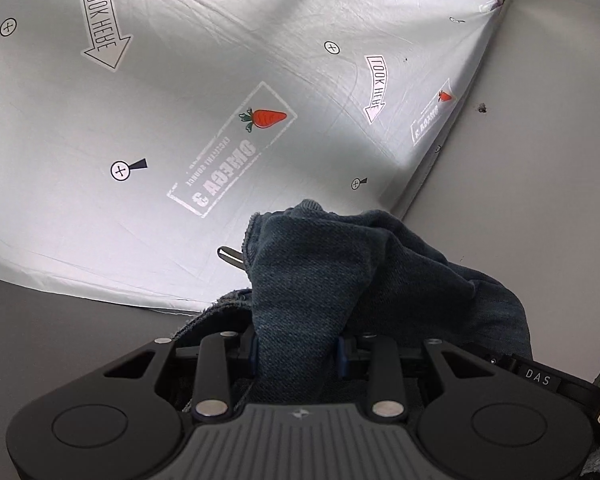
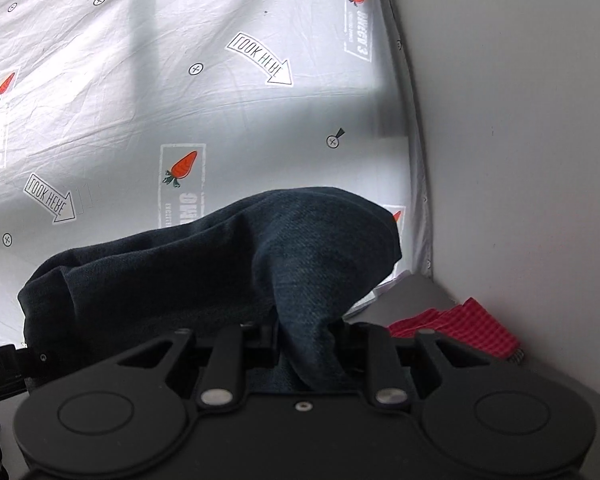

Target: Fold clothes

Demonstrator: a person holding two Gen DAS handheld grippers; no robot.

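A white printed sheet (image 1: 160, 100) covers the bed against a pale wall (image 2: 520, 140). The left gripper (image 1: 298, 354) is clamped on a bunch of dark denim (image 1: 340, 272), and the right gripper (image 2: 308, 336) pinches another bunch of the same cloth, which sags between them just ahead of both, off the sheet. No fold shows yet, so I judge the task barely begun: spreading and folding remain, and a red checked cloth (image 2: 460, 328) waits right of the right gripper.
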